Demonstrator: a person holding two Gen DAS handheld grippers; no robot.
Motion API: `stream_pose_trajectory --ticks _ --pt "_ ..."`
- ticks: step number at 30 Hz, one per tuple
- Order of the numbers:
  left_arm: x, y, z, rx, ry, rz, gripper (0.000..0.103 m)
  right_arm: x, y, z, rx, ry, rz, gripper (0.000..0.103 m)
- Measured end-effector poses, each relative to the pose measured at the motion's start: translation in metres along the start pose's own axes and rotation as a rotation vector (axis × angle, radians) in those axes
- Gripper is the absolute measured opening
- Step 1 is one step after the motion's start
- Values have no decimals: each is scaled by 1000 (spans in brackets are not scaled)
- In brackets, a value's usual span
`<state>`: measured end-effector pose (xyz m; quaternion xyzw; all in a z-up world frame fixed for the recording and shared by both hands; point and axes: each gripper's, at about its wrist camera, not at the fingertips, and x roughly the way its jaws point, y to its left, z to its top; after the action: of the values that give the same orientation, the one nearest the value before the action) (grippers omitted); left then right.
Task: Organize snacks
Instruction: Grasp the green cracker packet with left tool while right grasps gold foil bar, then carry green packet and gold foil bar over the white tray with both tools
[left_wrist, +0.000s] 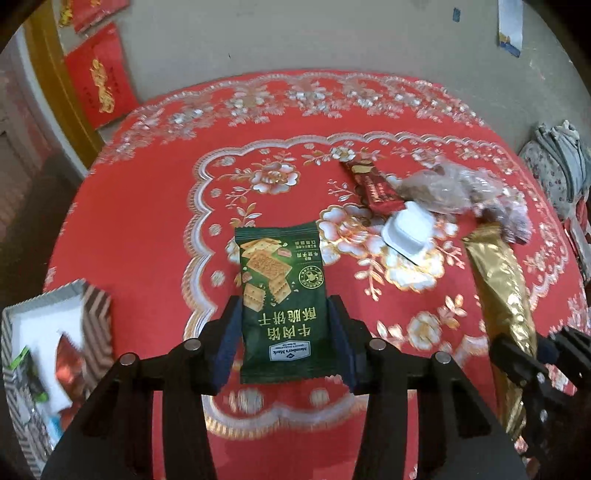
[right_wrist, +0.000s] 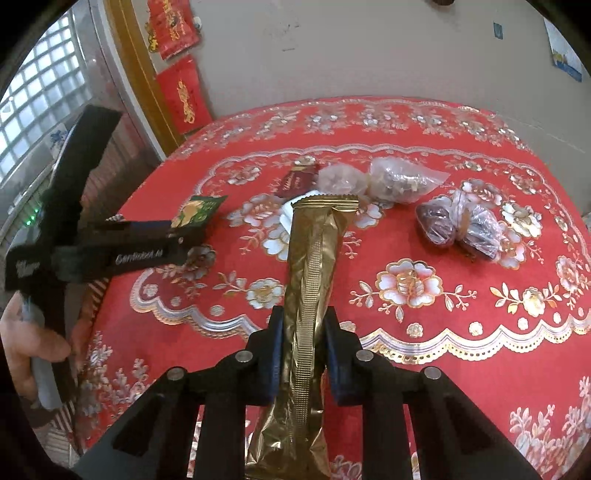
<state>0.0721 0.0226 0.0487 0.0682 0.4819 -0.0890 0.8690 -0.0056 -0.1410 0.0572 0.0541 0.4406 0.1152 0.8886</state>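
Left fingers clamped on green cracker pkt, right fingers on gold pkt, both held lengthwise btwn pads

My left camera looks forward and down along my left tongs, close above the desk, toward the far wall. My right camera does likewise along my right tongs, set further right. Both views share the red cloth, the gold packet, the green packet and the far snacks.
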Motion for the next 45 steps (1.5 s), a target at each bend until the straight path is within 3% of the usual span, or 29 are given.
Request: stream_pose_trajectory --ticks 18,29,40,45 --pt "-88 17 -67 -95 -170 74 44 -43 54 -3 -84 -90 67 20" --pt "-101 34 -96 -137 -196 84 44 -43 87 -12 -125 -85 100 20" --pt "-121 67 -112 -211 -202 4 44 -40 112 -12 -163 -79 120 20" --pt "-133 87 -119 -235 -220 27 44 -37 130 -10 -192 -77 142 20"
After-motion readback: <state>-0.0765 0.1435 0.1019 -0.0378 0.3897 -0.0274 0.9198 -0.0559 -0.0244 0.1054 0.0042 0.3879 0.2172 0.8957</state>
